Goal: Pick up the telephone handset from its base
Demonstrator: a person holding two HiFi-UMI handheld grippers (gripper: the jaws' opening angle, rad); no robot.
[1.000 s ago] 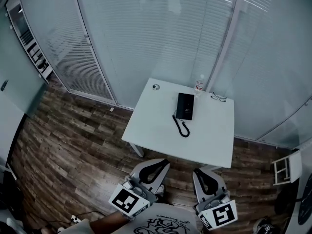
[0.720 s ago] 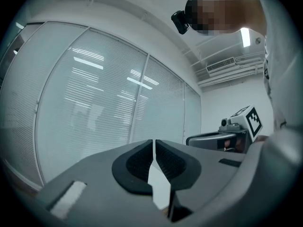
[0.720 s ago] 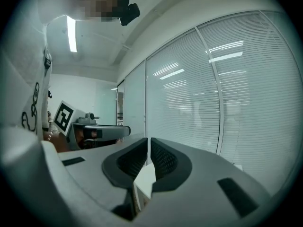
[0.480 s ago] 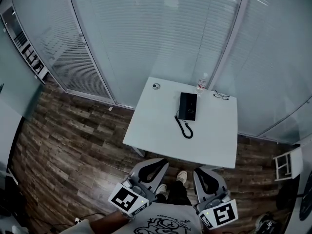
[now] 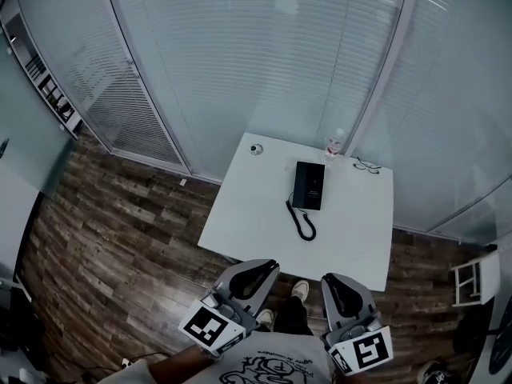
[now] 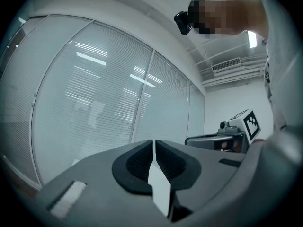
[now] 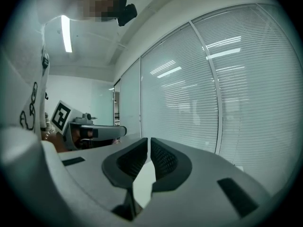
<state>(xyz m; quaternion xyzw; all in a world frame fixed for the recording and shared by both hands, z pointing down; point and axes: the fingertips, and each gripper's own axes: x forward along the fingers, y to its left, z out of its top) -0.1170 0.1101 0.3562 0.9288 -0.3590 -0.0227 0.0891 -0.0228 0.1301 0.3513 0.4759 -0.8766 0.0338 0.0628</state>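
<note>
Find the slim black telephone handset [image 5: 304, 184] seated on its flat black rectangular base [image 5: 314, 189], past the middle of the white square desk [image 5: 248, 214]; too small here to separate one cleanly from the other. Note the coiled black cord [image 5: 302, 222] trailing from the set toward six o'clock, the clear plastic bottle [image 5: 334, 145] near at one o'clock, the thin-framed spectacles [image 5: 366, 165] at two o'clock, and a small round object [image 5: 256, 148] well apart at ten o'clock.

Read both tools as short of the desk's near edge, at six o'clock of the telephone: left hand-held gripper [image 5: 260, 267] with jaws pressed together on nothing, right hand-held gripper [image 5: 334, 283] likewise closed and empty.

Judge the step as approach only. To do it well: close in over the near edge, spread one pair of jaws before arrival, take the handset across its narrow width near mid-length, clamp squarely, then lift straight up so the cord uncoils without dragging the base. Keep clear of bottle and spectacles.
</note>
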